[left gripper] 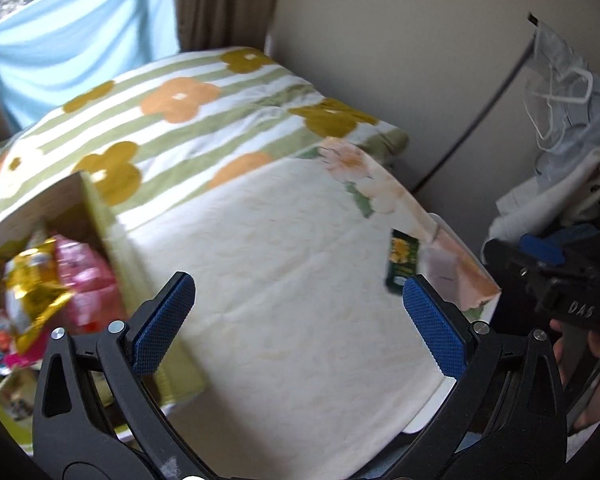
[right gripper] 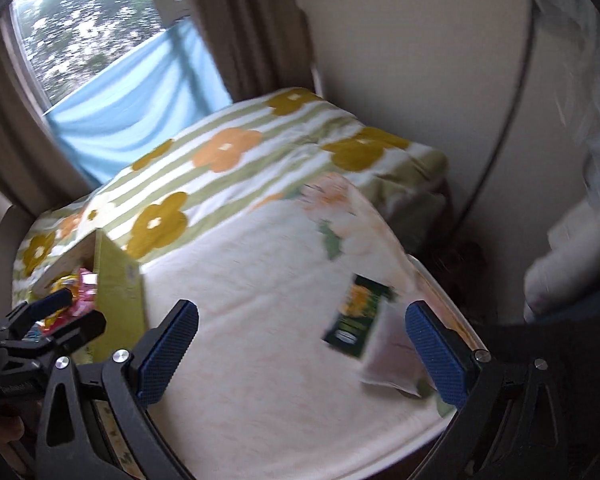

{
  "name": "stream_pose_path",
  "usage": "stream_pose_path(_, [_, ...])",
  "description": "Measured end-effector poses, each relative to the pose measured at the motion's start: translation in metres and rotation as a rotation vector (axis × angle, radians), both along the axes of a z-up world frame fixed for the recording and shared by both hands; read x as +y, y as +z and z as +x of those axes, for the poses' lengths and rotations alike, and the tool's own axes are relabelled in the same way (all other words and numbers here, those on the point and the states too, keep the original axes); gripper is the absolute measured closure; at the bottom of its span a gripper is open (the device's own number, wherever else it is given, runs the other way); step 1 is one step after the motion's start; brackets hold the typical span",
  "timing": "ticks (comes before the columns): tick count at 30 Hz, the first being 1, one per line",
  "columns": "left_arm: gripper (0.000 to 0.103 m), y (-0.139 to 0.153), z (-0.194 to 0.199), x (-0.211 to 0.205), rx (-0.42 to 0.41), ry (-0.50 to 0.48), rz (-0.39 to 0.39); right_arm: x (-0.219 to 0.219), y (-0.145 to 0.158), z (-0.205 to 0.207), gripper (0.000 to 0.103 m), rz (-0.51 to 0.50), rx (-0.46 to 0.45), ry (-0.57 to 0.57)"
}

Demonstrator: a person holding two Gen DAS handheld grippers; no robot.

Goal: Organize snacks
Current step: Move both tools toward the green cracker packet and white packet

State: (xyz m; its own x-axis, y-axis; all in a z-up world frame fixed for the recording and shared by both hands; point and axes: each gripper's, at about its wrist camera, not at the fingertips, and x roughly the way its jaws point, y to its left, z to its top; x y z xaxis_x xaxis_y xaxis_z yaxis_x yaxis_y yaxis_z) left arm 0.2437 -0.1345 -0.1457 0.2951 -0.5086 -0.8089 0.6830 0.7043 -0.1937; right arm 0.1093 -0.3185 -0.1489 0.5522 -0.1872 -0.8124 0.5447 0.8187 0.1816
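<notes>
Your right gripper (right gripper: 302,354), jaws spread wide and empty, hovers nearest the dark green packet (right gripper: 358,316) lying ahead-right on the cream cloth (right gripper: 260,320), long axis pointing away; the snack box (right gripper: 118,292) sits far left.

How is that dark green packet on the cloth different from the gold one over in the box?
The dark green packet lies flat and alone on the cream cloth, near its right edge; the gold packet sits crumpled inside the cardboard box, crowded against a pink packet. The green one looks matte and rectangular, the gold one shiny and creased. Neither is held: both grippers are open.
</notes>
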Motion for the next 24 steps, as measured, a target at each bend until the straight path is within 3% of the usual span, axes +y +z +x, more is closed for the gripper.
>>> stream_pose_path(9, [0.0,-0.055,-0.02,-0.097,0.034,-0.169,0.099,-0.048,-0.048,-0.033,0.0,0.106,0.046,-0.147])
stream_pose_path(18, [0.001,-0.113,-0.002,-0.136,0.038,-0.265,0.185,-0.069,-0.106,-0.026,0.004,0.203,0.087,-0.272])
stream_pose_path(22, [0.001,-0.136,0.009,-0.144,0.041,-0.304,0.215,-0.07,-0.126,-0.016,0.01,0.215,0.105,-0.299])
stream_pose_path(24, [0.001,-0.141,0.01,-0.145,0.045,-0.322,0.215,-0.069,-0.133,-0.013,0.021,0.221,0.106,-0.312])
